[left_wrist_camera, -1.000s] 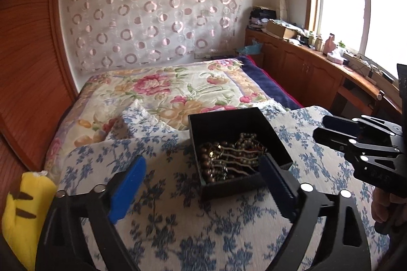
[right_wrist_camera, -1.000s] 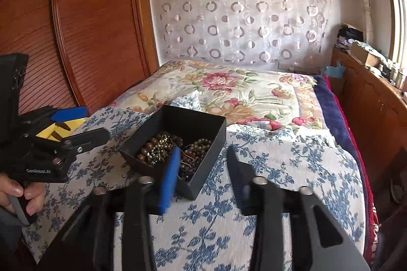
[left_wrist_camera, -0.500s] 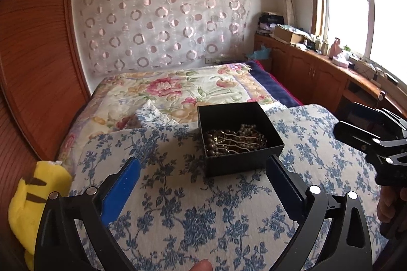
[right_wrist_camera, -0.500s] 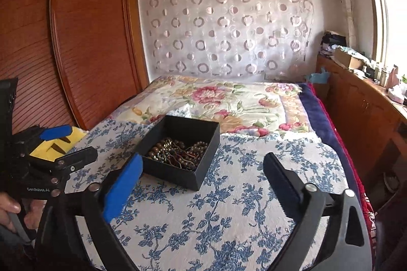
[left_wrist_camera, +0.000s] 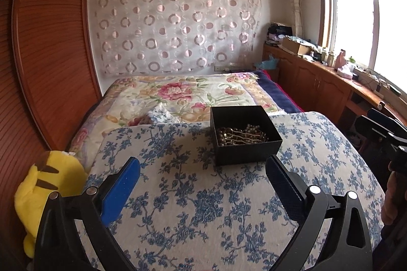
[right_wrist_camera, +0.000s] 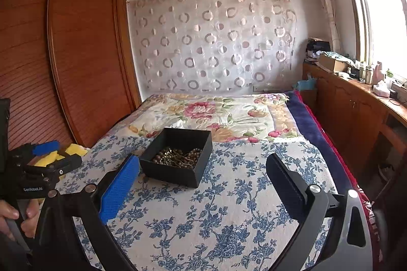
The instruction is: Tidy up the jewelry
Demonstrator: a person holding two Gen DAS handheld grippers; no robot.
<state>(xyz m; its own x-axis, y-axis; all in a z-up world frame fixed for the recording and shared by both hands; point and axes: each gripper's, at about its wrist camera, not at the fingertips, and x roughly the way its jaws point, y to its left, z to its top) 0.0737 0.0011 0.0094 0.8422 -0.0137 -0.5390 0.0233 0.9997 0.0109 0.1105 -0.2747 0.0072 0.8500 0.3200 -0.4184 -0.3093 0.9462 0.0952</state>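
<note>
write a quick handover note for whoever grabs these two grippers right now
Left gripper: open, holding nothing, short of the box.
Right gripper: open wide, holding nothing; its blue pad is beside the box, not touching it as far as I can tell.
Square black cardboard box: lidless, upright on the blue-flowered white quilt.
Tangle of brown beaded jewelry: all inside the box; none seen loose on the quilt.
Done: jewelry gathered in the box.
Left: possibly nothing; no lid is in view.
</note>
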